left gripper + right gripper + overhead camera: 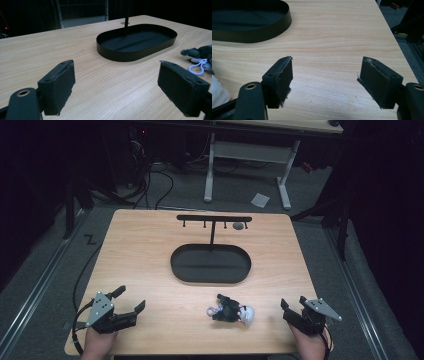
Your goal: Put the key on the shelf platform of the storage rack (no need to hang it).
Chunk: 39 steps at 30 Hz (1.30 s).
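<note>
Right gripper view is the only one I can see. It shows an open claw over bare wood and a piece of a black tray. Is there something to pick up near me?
Observer: Yes. A small plush keychain toy, dark with a white part, lies on the table between the two claws.
Operator: Does the left claw hold it?
Observer: No. The left claw is open and apart from the toy.
Operator: What stands behind the tray?
Observer: A black T-shaped rack with small hooks rises from the black tray.
Operator: Is anything on the hooks?
Observer: The hooks look bare; a small grey object lies by the bar's right end.
</note>
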{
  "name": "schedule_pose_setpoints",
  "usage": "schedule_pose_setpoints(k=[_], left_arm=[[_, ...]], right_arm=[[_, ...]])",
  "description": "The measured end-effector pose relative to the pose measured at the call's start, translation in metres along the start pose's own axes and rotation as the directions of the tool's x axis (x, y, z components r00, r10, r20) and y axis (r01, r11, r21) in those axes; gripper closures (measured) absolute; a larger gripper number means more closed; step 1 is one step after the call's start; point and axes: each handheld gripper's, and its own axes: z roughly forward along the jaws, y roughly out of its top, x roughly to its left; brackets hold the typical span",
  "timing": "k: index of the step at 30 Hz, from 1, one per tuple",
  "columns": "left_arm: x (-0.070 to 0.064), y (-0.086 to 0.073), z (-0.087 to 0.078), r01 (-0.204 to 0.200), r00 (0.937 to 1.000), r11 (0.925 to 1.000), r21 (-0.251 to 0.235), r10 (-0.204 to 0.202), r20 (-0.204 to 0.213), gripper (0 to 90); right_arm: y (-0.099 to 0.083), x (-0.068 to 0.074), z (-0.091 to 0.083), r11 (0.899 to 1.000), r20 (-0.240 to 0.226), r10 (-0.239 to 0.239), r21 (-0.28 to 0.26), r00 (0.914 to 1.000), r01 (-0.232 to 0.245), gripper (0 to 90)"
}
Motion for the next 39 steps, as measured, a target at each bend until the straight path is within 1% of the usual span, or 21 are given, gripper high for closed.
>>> schedule_pose_setpoints(k=[8,10,12,14,16,17,18,19,21,22,23,24,27,28,29,30,31,33,35,37,39], left_arm=[[-0.003,0.001,0.008,-0.028,0.9994,0.9995,0.017,0.028,-0.023,15.0],[-0.004,0.001,0.008,-0.038,0.9988,0.9991,0.016,0.039,-0.031,15.0],[-0.002,0.001,0.008,-0.020,0.9990,0.9997,0.017,0.020,-0.039,15.0],[-0.002,0.001,0.009,-0.017,0.9990,0.9997,0.019,0.018,-0.040,15.0],[-0.002,0.001,0.009,-0.021,0.9989,0.9995,0.022,0.022,-0.041,15.1],[-0.002,0.001,0.009,-0.023,0.9989,0.9995,0.023,0.024,-0.040,15.1],[-0.003,0.000,0.008,-0.022,0.9990,0.9995,0.022,0.023,-0.039,15.1],[-0.003,0.000,0.008,-0.020,0.9992,0.9995,0.023,0.021,-0.033,15.1],[-0.003,-0.001,0.009,-0.024,0.9992,0.9993,0.029,0.025,-0.031,15.1],[-0.003,-0.001,0.009,-0.024,0.9992,0.9993,0.029,0.025,-0.031,15.1],[-0.003,-0.001,0.009,-0.024,0.9993,0.9991,0.034,0.025,-0.029,15.1],[-0.003,-0.001,0.009,-0.021,0.9994,0.9992,0.035,0.022,-0.025,15.1],[-0.002,-0.001,0.007,-0.021,0.9996,0.9991,0.035,0.022,-0.020,15.1],[-0.002,-0.001,0.007,-0.021,0.9996,0.9991,0.035,0.022,-0.020,15.1],[-0.002,-0.001,0.007,-0.017,0.9998,0.9992,0.036,0.018,-0.014,15.1],[-0.002,-0.001,0.006,-0.016,0.9998,0.9992,0.036,0.016,-0.011,15.1],[-0.002,-0.001,0.006,-0.016,0.9998,0.9992,0.036,0.016,-0.011,15.1],[-0.002,-0.001,0.006,-0.017,0.9998,0.9992,0.035,0.017,-0.006,15.1],[-0.002,-0.002,0.007,-0.021,0.9998,0.9991,0.037,0.021,-0.007,15.1],[-0.002,-0.002,0.007,-0.019,0.9998,0.9991,0.039,0.019,-0.009,15.1],[-0.002,-0.002,0.007,-0.018,0.9998,0.9990,0.040,0.019,-0.008,15.1]], right_arm=[[0.001,0.004,-0.003,1.000,-0.015,-0.020,-0.002,0.9997,0.020,25.5],[0.002,0.009,-0.002,1.000,-0.039,-0.030,-0.002,0.9988,0.030,24.9],[0.003,0.017,-0.001,0.999,-0.066,-0.046,-0.001,0.9968,0.046,24.2],[0.004,0.021,-0.001,0.998,-0.082,-0.060,-0.003,0.9948,0.060,23.8],[0.006,0.032,-0.002,0.997,-0.117,-0.079,-0.013,0.9899,0.078,23.3],[0.007,0.039,-0.003,0.996,-0.142,-0.086,-0.023,0.9861,0.084,23.1],[0.009,0.052,-0.003,0.994,-0.184,-0.110,-0.029,0.9767,0.107,21.9],[0.010,0.057,-0.003,0.993,-0.197,-0.122,-0.031,0.9728,0.118,21.4],[0.011,0.071,-0.003,0.989,-0.237,-0.151,-0.042,0.9597,0.145,20.6],[0.011,0.071,-0.003,0.989,-0.237,-0.151,-0.042,0.9597,0.145,20.6],[0.012,0.077,-0.003,0.986,-0.257,-0.166,-0.046,0.9522,0.159,20.2],[0.013,0.090,-0.001,0.983,-0.306,-0.182,-0.047,0.9346,0.176,19.6],[0.011,0.107,0.005,0.975,-0.368,-0.213,-0.024,0.9052,0.220,20.2],[0.011,0.107,0.005,0.975,-0.368,-0.213,-0.024,0.9052,0.220,20.2],[0.009,0.114,0.010,0.968,-0.386,-0.231,0.001,0.8930,0.251,20.5],[0.008,0.115,0.013,0.966,-0.392,-0.236,0.009,0.8894,0.260,20.5],[0.008,0.115,0.013,0.966,-0.392,-0.236,0.009,0.8894,0.260,20.5],[0.004,0.116,0.021,0.962,-0.412,-0.225,0.048,0.8833,0.267,20.1],[0.002,0.117,0.024,0.957,-0.421,-0.230,0.067,0.8773,0.283,20.0],[0.001,0.116,0.027,0.955,-0.436,-0.225,0.080,0.8713,0.287,21.6],[0.001,0.115,0.028,0.955,-0.440,-0.220,0.087,0.8705,0.285,23.4]])
